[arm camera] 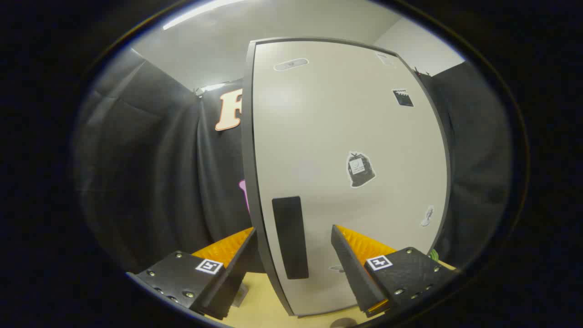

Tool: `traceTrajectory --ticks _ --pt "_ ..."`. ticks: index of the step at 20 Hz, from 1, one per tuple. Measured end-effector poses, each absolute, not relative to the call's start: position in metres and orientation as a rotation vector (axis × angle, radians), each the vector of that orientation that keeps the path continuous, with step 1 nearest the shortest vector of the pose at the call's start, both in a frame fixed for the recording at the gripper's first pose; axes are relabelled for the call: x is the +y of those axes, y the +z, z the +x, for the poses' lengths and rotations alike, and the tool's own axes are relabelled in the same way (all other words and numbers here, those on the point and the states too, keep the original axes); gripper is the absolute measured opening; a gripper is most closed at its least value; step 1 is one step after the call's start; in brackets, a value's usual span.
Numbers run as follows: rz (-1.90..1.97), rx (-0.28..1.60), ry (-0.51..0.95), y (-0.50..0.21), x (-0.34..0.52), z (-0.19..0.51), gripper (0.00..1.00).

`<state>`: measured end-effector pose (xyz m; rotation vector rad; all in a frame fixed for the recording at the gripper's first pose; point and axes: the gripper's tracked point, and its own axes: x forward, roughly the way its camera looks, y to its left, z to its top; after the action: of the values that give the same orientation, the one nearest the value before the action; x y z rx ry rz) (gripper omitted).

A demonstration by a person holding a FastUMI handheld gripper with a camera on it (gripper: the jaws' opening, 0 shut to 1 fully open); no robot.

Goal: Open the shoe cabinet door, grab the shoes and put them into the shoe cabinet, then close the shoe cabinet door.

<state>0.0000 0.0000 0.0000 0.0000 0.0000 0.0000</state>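
Shoe cabinet door [346, 150] stands directly ahead of the gripper [291, 246], shut or nearly so, its pale face turned toward the camera. The two fingers are spread wide apart and pinch nothing; the left finger [230, 269] sits just outside the door's dark left edge, and the right finger [353, 264] sits in front of the door's lower face. Whether either finger touches the panel cannot be told. Between the fingers, close to the left edge of the door, lies a dark upright rectangular handle [289, 237], which runs down toward the door's lower edge. Each finger carries a small square marker on its upper block.

Farther up the panel, a sticker [360, 169] showing a dark tied bag sits near the middle of the door. A smaller dark sticker [403, 97] lies toward the upper right, an oval pale label [290, 64] sits near the top, and a small pale sticker [427, 216] lies low by the right edge. Beneath the fingers and the door's lower edge runs a light wooden floor [262, 303]. Black cloth wall [150, 173] hangs to the left of the cabinet and again to its right. Above the cloth, a white ceiling with a strip light [200, 12] closes the scene.
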Motion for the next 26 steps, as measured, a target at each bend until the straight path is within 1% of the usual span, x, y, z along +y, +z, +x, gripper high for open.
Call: traceTrajectory --ticks 14,17,19,20,22,23,24,26 --pt "-0.002 0.005 -0.014 -0.005 -0.002 0.012 0.98" --pt "-0.008 0.031 -0.017 -0.014 -0.002 0.019 0.87" --pt "-0.01 0.057 -0.021 -0.022 -0.003 0.023 0.72" --pt "-0.01 0.065 -0.023 -0.024 -0.002 0.025 0.68" --pt "-0.008 0.072 -0.009 -0.03 0.002 0.027 0.48" --pt "-0.015 0.057 -0.025 -0.031 0.002 0.037 0.42" --pt "-0.024 0.055 -0.033 -0.026 0.001 0.026 0.35" --pt "-0.015 0.054 -0.041 -0.027 0.001 0.025 0.3"
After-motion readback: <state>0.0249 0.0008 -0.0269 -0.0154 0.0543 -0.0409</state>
